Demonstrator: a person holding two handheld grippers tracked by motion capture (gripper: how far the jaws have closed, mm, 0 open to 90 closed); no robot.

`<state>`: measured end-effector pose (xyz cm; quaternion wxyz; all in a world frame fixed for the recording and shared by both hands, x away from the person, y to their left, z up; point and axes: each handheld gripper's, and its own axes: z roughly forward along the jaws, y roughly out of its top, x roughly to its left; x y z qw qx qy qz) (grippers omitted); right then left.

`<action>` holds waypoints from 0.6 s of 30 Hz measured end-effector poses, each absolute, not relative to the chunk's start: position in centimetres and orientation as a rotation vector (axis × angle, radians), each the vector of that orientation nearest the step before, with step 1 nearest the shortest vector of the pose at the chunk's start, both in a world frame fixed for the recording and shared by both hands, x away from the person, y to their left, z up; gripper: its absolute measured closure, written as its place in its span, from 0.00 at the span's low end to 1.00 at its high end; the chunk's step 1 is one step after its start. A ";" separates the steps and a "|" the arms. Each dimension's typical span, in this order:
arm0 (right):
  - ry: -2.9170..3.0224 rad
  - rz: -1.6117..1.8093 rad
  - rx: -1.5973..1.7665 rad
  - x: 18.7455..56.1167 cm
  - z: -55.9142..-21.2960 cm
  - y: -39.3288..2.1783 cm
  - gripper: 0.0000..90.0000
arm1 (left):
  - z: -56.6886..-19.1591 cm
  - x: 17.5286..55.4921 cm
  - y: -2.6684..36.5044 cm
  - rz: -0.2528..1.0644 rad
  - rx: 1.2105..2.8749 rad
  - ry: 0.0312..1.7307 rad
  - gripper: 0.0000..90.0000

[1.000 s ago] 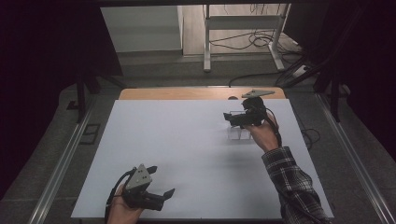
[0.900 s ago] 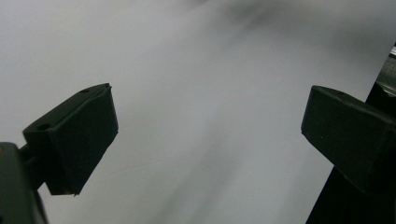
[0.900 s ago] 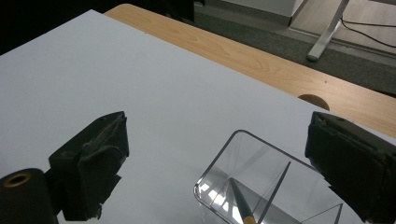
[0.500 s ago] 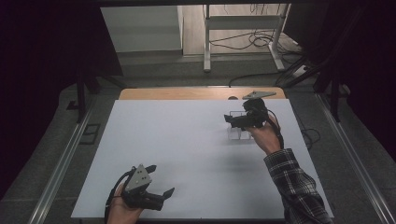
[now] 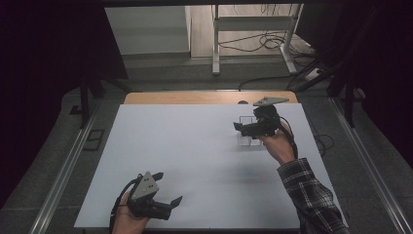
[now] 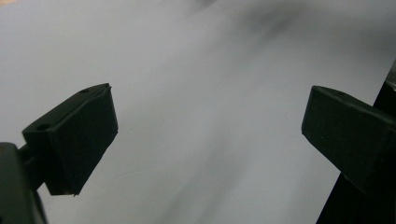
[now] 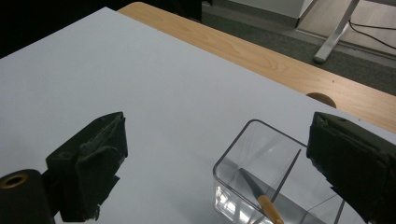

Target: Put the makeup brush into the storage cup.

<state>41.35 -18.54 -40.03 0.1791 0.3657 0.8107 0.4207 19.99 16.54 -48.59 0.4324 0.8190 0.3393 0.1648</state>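
Observation:
A clear plastic box (image 5: 249, 138) with inner dividers stands on the white sheet at the right rear. In the right gripper view, the box (image 7: 261, 154) holds a slim tool (image 7: 260, 196) with a wooden handle and a dark tip. My right gripper (image 5: 239, 127) hovers just above the box, jaws wide apart. Seen along its jaws, the right gripper (image 7: 217, 144) has nothing between them. My left gripper (image 5: 168, 187) rests near the front edge at the left, open. In its own view the left gripper (image 6: 210, 126) faces bare white sheet.
A white sheet (image 5: 195, 156) covers most of the wooden table (image 5: 195, 97), whose far strip shows bare. Metal rails run along both sides. A desk frame (image 5: 253, 34) and cables lie on the floor beyond the table.

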 end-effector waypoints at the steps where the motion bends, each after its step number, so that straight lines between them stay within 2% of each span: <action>1: 2.294 1.188 1.032 41.3 -40.0 -18.5 0.06 | -48.6 20.0 16.5 0.410 2.041 0.846 0.04; 18: 2.311 1.204 0.996 39.7 -39.7 -18.4 0.05 | -48.7 20.0 16.4 0.402 2.036 0.847 0.04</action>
